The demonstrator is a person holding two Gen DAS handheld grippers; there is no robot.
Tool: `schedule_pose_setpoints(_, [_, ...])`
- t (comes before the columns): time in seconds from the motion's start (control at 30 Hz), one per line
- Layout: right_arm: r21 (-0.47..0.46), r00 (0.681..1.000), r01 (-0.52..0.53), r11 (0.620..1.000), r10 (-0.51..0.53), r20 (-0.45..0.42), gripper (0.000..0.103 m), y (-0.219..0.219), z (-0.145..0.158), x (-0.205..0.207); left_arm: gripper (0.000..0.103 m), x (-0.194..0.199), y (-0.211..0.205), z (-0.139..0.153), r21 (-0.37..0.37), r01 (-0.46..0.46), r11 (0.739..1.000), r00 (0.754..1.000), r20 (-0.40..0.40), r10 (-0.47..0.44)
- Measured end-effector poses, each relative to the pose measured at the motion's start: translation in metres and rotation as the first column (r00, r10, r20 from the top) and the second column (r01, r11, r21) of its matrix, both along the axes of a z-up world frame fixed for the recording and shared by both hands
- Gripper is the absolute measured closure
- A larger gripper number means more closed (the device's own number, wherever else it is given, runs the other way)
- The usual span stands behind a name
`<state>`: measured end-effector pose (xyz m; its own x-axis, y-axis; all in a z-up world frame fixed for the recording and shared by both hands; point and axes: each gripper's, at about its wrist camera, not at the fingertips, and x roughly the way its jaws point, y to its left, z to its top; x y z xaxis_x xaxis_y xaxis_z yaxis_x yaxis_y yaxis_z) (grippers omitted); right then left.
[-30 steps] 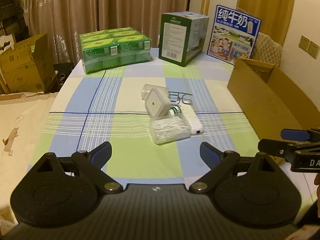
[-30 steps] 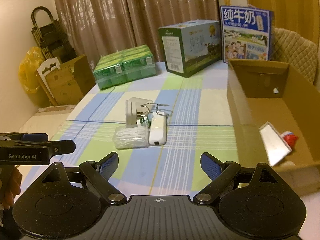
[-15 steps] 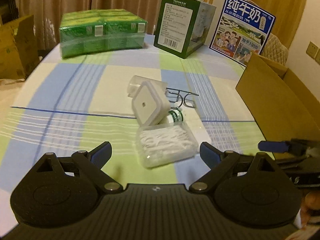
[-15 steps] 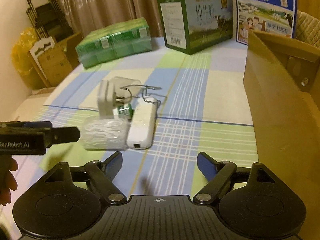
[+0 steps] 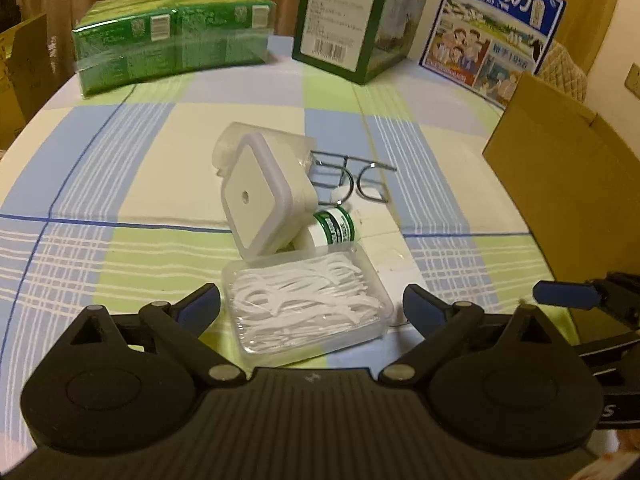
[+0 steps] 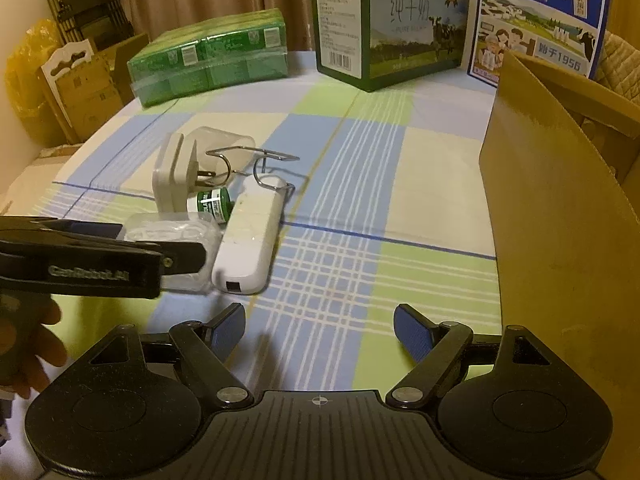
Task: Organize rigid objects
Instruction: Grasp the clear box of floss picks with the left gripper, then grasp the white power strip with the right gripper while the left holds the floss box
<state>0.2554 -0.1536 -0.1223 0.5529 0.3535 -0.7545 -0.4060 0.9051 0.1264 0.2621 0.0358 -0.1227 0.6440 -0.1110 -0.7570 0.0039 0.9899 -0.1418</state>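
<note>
A small pile lies mid-table. It holds a clear box of white floss picks [image 5: 308, 308], a white square plug-in light [image 5: 260, 200], a green-labelled little bottle [image 5: 334, 226] and a wire hook rack [image 5: 352, 180]. My left gripper [image 5: 312, 308] is open, its fingers either side of the floss box without pressing on it. In the right wrist view a white stick-shaped device [image 6: 248, 236] lies beside the floss box [image 6: 168, 232], with the left gripper [image 6: 188, 258] reaching in from the left. My right gripper [image 6: 320, 328] is open over bare cloth, just short of the white device.
An open cardboard box [image 6: 560, 200] stands at the table's right side. At the back are a green shrink-wrapped pack [image 6: 212, 60], a green milk carton box [image 6: 384, 20] and a blue milk box [image 6: 540, 20]. A hand [image 6: 28, 340] holds the left gripper.
Both grippers came down and forward toward the pile. The left one now straddles the floss box. The right gripper's jaws narrowed a little, then it held still.
</note>
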Motion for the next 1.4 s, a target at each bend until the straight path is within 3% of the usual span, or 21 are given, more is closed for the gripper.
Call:
schedule_pose_setpoints(0.1, [-0.001, 1.0, -0.004, 1.0, 0.004, -0.009, 0.024, -0.001, -0.001, 0.001, 0.006, 0.002, 0.001, -0.006, 0.051, -0.002, 0.999, 1.0, -0.013, 0.003])
schedule_pose_setpoints(0.2, [0.008, 1.0, -0.002, 1.0, 0.002, -0.01, 0.024, -0.001, 0.0, 0.003, 0.006, 0.001, 0.013, -0.006, 0.049, -0.036, 0.998, 0.998, -0.043, 0.038])
schedule_pose_setpoints(0.33, [0.02, 1.0, -0.025, 0.999, 0.025, 0.005, 0.024, 0.007, 0.002, 0.005, 0.012, 0.0, 0.024, -0.003, 0.088, -0.047, 0.995, 0.997, -0.05, 0.052])
schedule_pose_setpoints(0.7, [0.031, 0.999, -0.05, 0.998, 0.05, 0.004, 0.024, 0.025, -0.003, 0.027, 0.02, 0.003, 0.035, 0.003, 0.108, 0.083, 0.991, 0.995, -0.066, -0.076])
schedule_pose_setpoints(0.87, [0.054, 0.998, -0.061, 0.997, 0.061, 0.0, 0.025, 0.034, -0.006, 0.035, 0.02, -0.001, 0.064, 0.011, 0.098, 0.008, 0.995, 0.999, -0.052, -0.003])
schedule_pose_setpoints(1.07, [0.061, 0.996, -0.09, 0.994, 0.092, -0.017, 0.04, 0.052, -0.016, 0.044, 0.02, 0.001, 0.068, 0.008, 0.073, 0.0, 0.997, 0.998, -0.061, 0.005])
schedule_pose_setpoints(1.2, [0.033, 0.994, -0.106, 0.994, 0.105, 0.029, 0.05, 0.064, -0.019, 0.046, 0.02, 0.001, 0.066, 0.007, 0.074, 0.021, 0.997, 0.998, -0.064, -0.016])
schedule_pose_setpoints(1.4, [-0.023, 0.988, -0.132, 0.991, 0.133, 0.082, 0.053, 0.074, -0.025, 0.046, 0.019, 0.003, 0.065, 0.001, 0.075, 0.018, 0.997, 0.997, -0.072, -0.013])
